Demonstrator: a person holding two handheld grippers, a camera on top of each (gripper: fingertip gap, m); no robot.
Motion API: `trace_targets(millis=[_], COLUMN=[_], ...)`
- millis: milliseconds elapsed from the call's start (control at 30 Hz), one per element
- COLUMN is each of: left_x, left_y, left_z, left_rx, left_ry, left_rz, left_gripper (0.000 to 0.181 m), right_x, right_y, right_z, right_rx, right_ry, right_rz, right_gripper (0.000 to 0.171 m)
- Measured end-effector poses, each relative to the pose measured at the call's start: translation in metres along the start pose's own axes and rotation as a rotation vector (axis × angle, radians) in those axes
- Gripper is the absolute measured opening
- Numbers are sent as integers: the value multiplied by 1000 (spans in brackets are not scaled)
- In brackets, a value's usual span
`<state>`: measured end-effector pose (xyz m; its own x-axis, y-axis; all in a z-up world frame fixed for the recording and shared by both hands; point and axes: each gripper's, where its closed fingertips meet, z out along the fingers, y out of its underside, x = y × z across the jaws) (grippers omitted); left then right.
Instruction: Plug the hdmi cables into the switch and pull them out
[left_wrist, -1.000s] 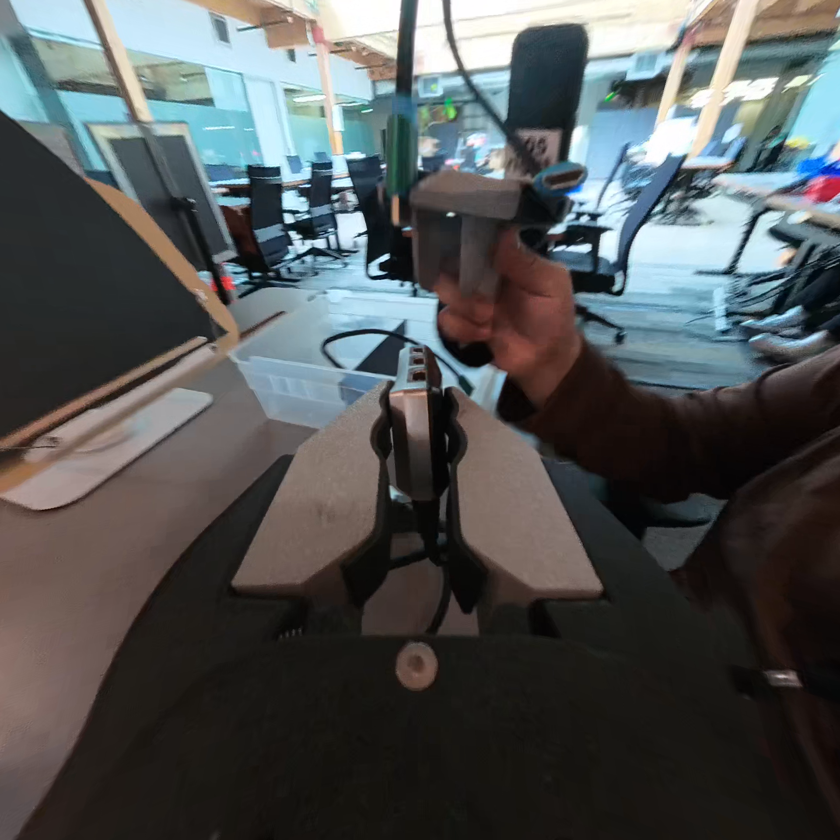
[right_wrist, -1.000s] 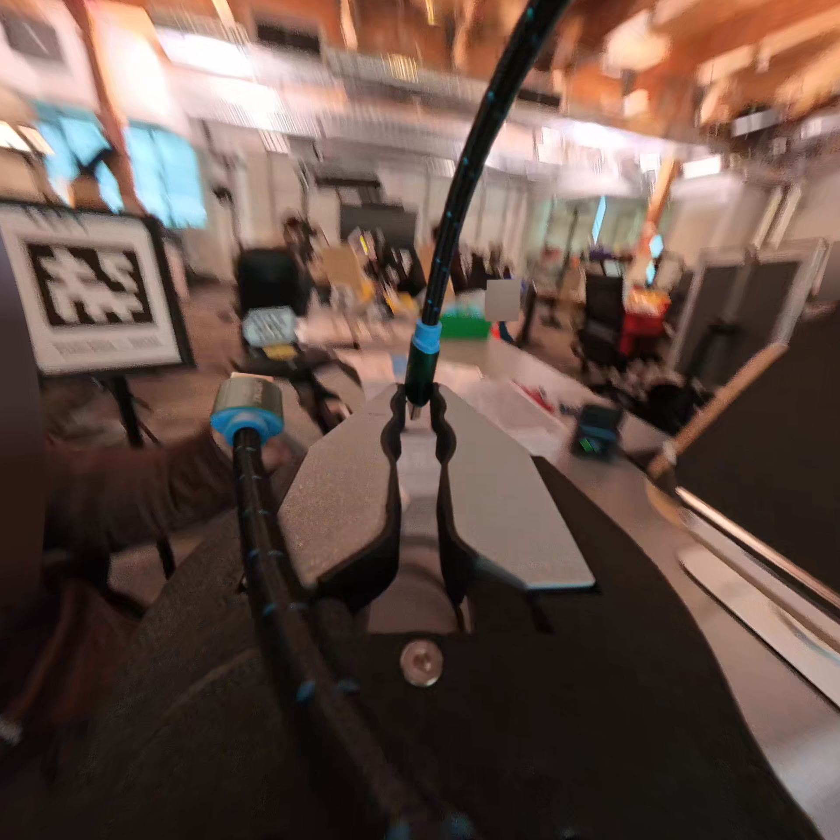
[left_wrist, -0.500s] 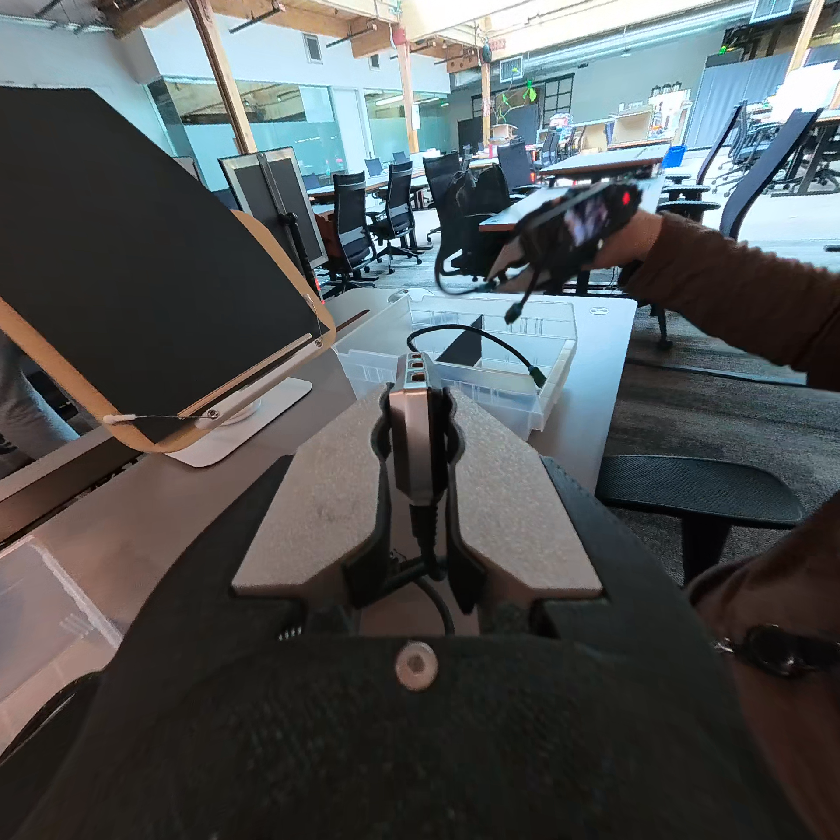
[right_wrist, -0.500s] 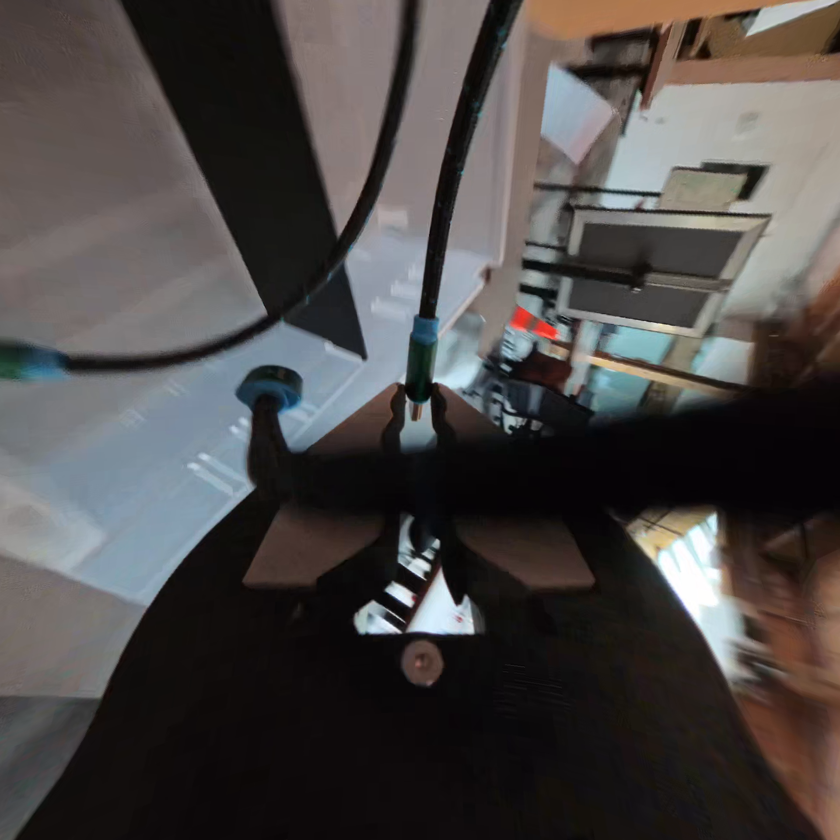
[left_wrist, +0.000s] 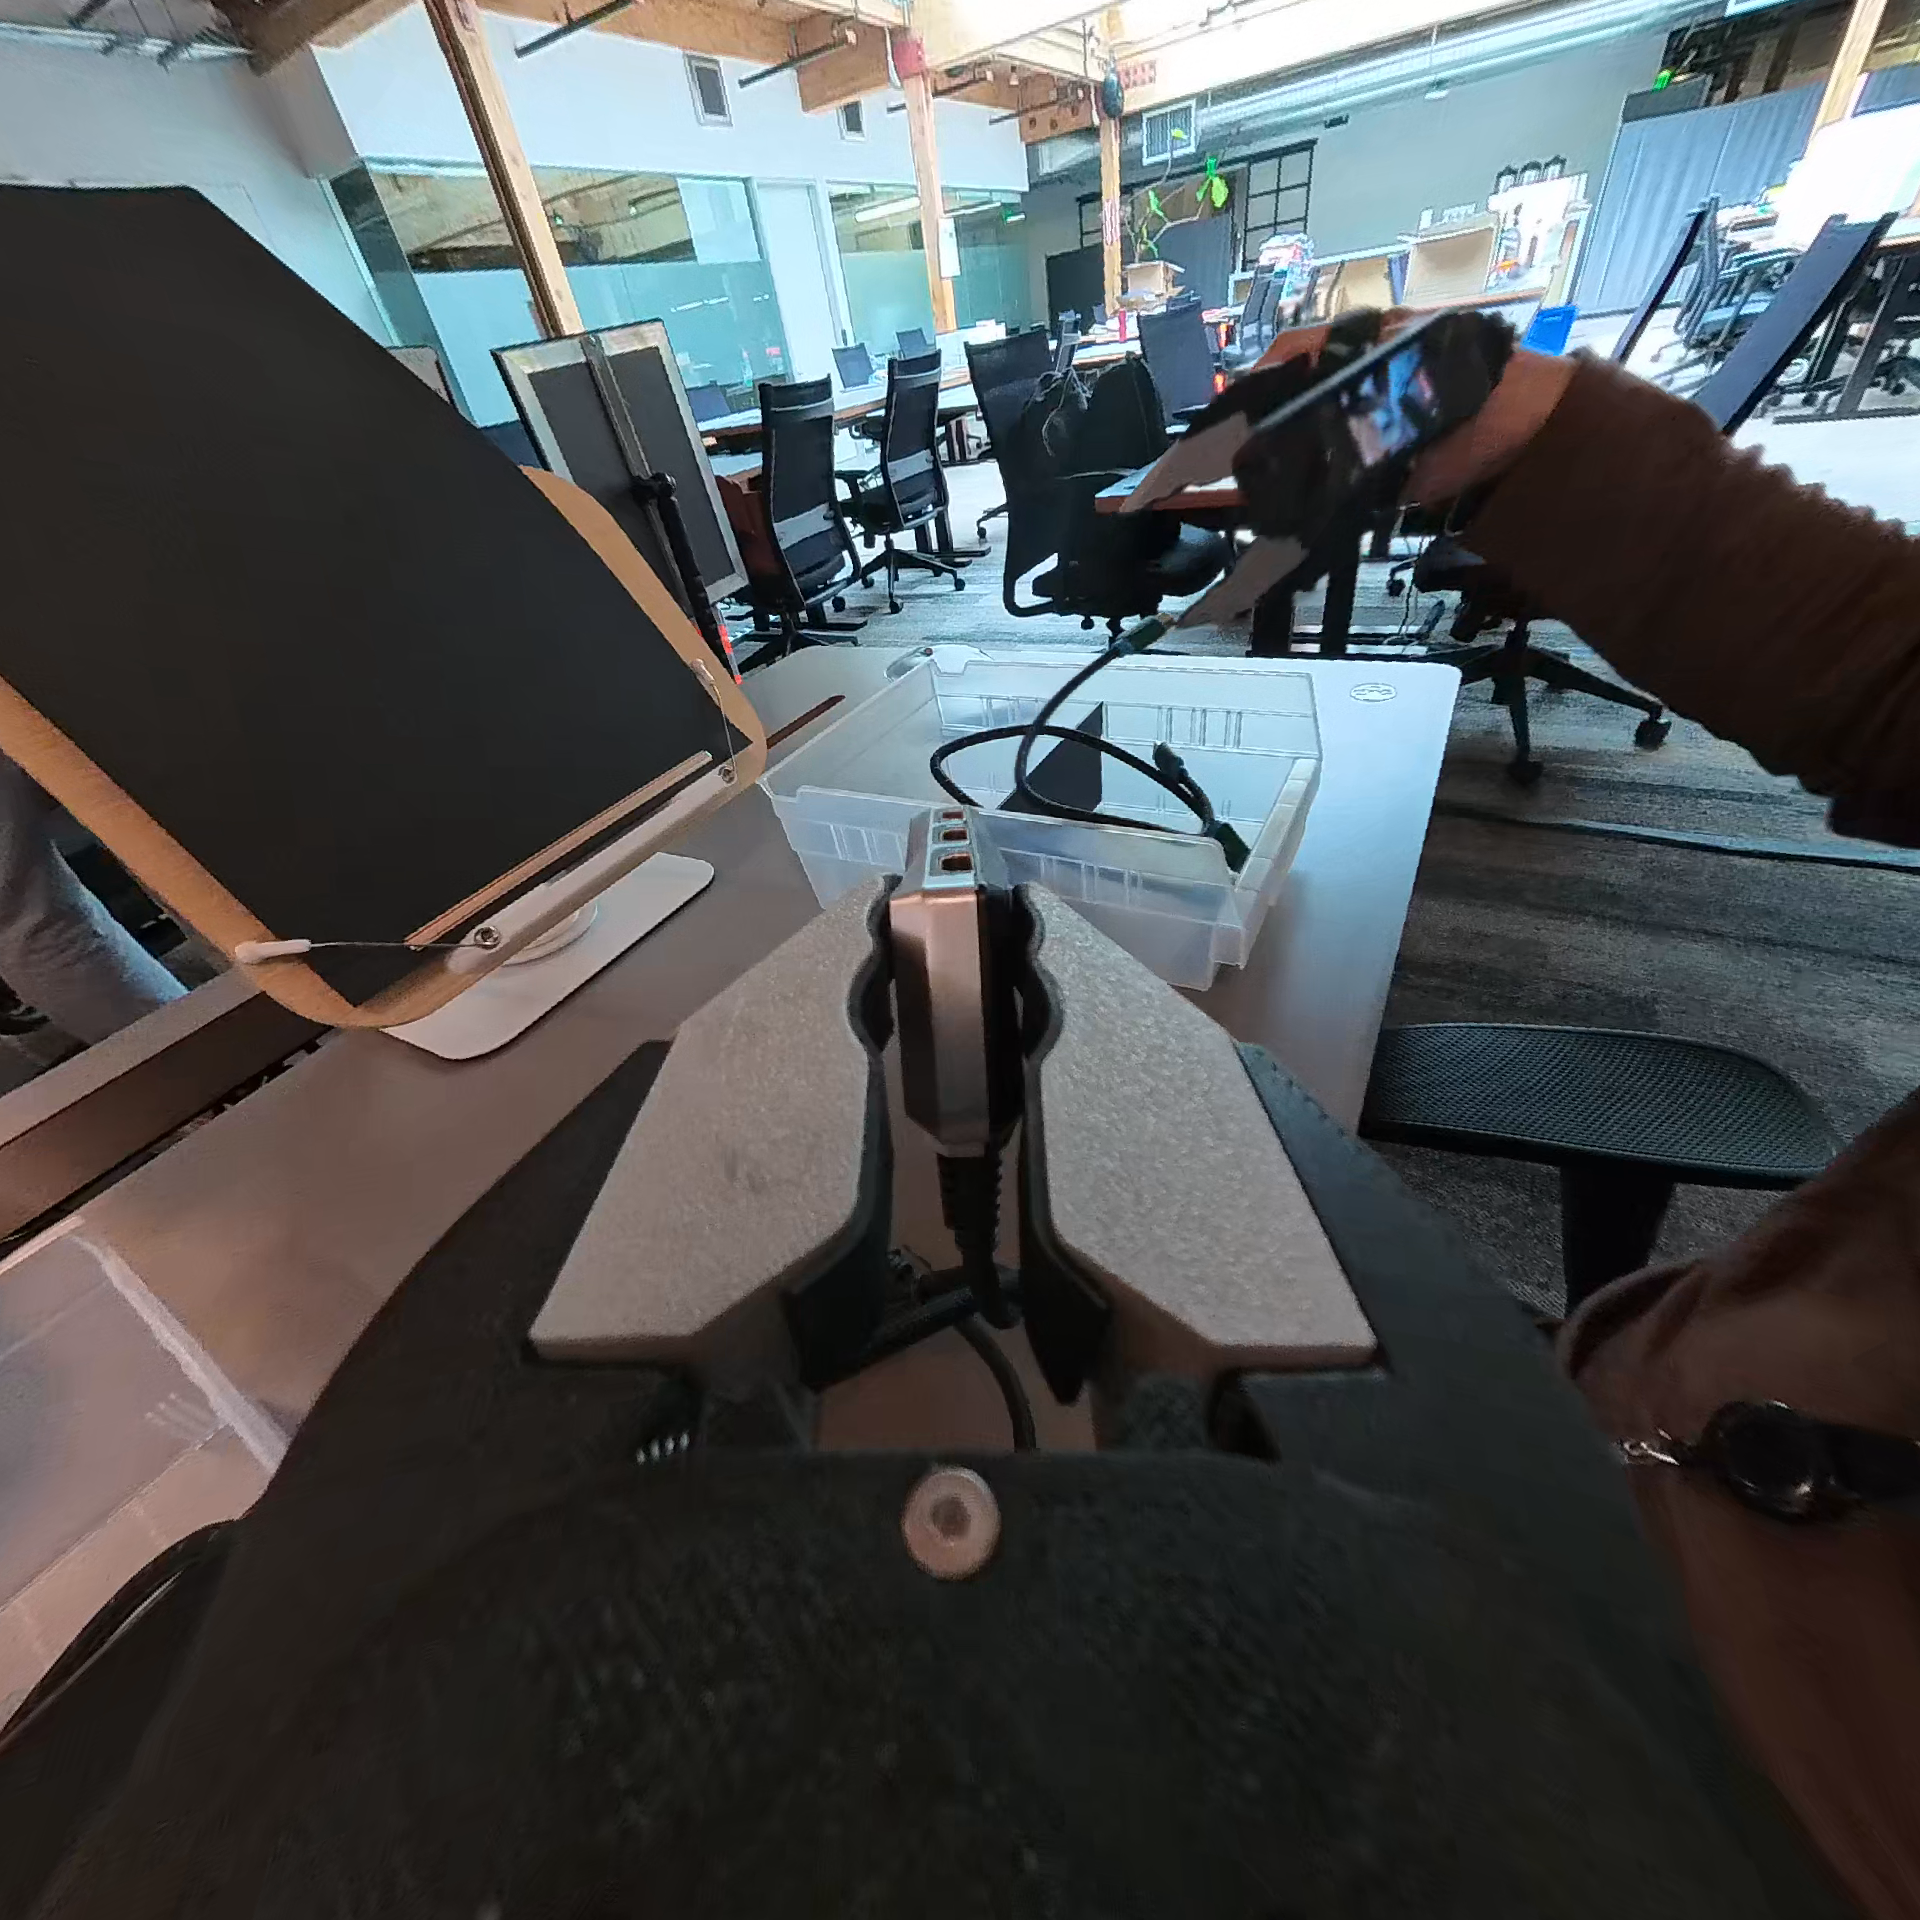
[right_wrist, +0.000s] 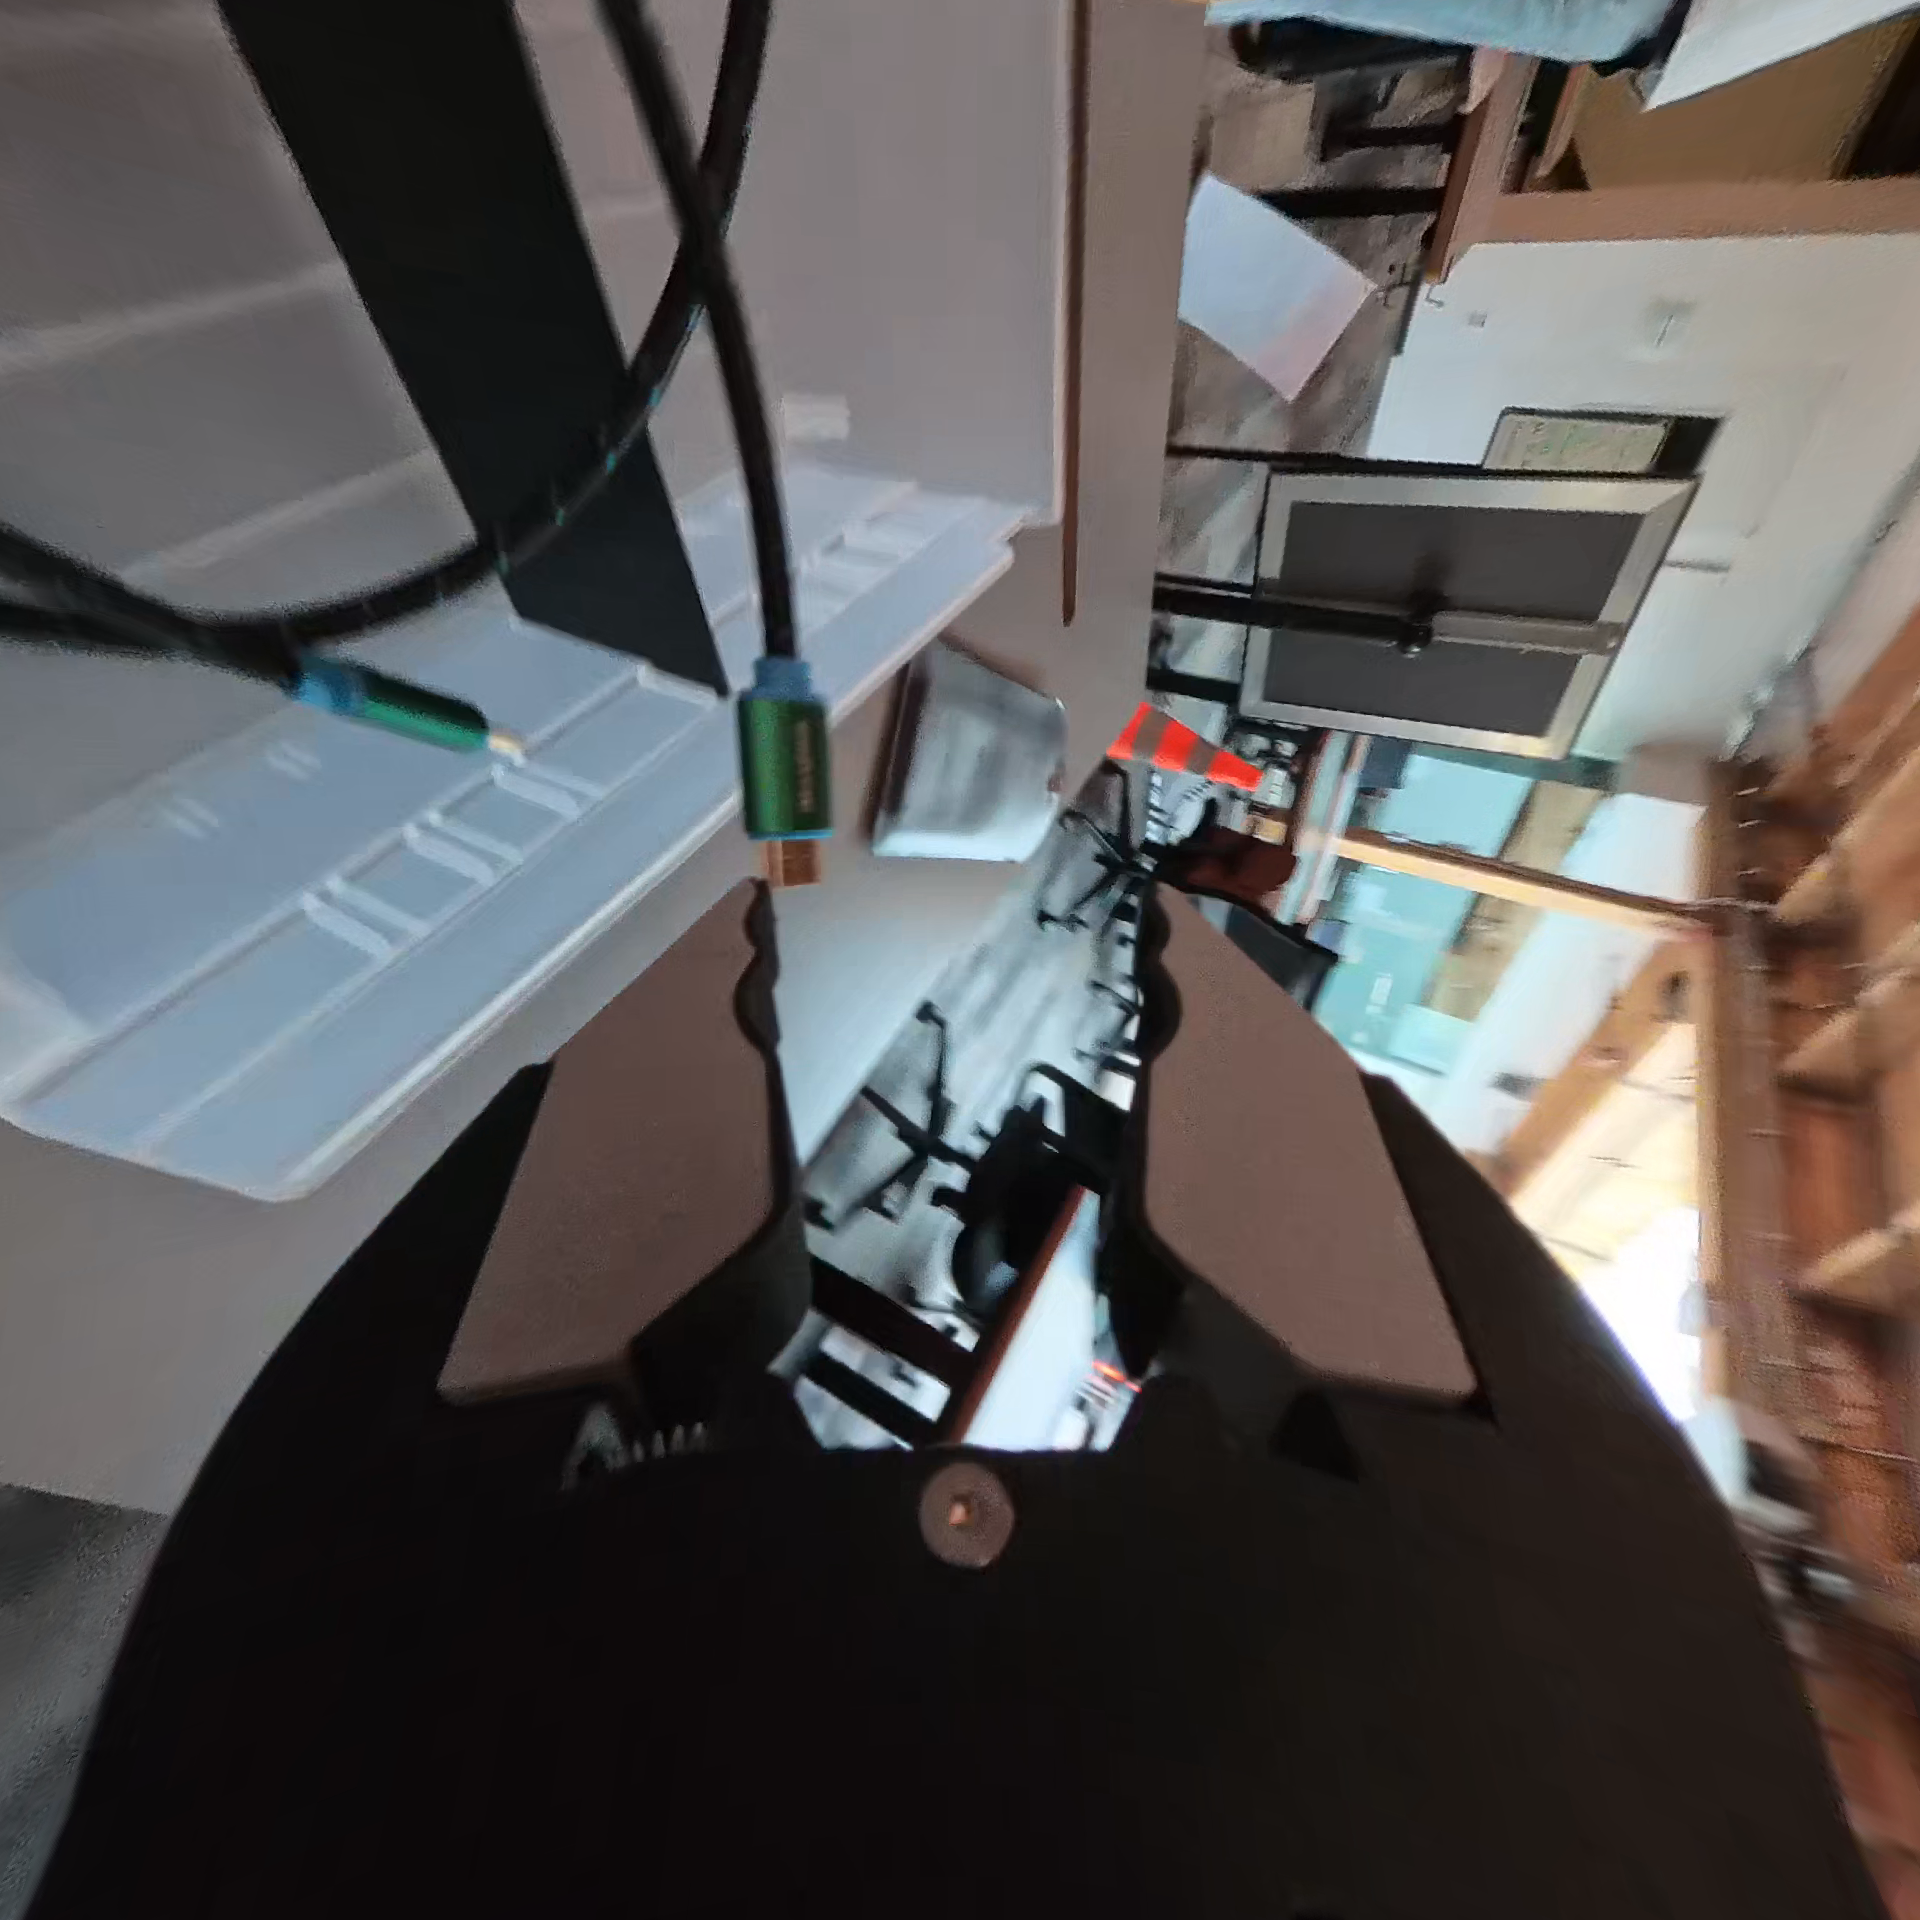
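HDMI switch (left_wrist: 940, 997) clamped edge-up in left gripper (left_wrist: 948, 940), ports facing forward for access. Right gripper (right_wrist: 961, 904) spread wide, green HDMI plug (right_wrist: 787, 771) just off its tip above the clear tray (right_wrist: 312, 935), likely a release.

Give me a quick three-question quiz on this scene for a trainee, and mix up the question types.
1. True or false: the left gripper is shut on the switch.
2. Multiple choice: the right gripper is A) shut on the switch, B) open, C) out of view.
3. Short answer: how many ports show on the switch's far edge?

Key: 1 true; 2 B; 3 three.
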<state>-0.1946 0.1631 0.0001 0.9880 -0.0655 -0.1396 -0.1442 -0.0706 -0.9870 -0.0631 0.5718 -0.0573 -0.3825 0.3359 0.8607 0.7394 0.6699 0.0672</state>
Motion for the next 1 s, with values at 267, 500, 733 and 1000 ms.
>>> trace_targets(millis=[267, 500, 733, 1000], left_x=[4, 1, 2, -11], left_y=[-10, -22, -17, 12], left_z=[-2, -9, -4, -22], left_rx=[88, 184, 181, -61], left_ry=[69, 80, 80, 43], left_rz=[-64, -116, -142, -53], left_gripper=[17, 18, 18, 18], right_x=[-20, -97, -112, -87], right_y=[-174, -334, -400, -380], right_z=[-115, -182, -199, -169], right_rx=[721, 1031, 1187, 934], right_ry=[-359, -869, -1042, -835], right_rz=[421, 490, 463, 205], right_gripper=[50, 58, 37, 8])
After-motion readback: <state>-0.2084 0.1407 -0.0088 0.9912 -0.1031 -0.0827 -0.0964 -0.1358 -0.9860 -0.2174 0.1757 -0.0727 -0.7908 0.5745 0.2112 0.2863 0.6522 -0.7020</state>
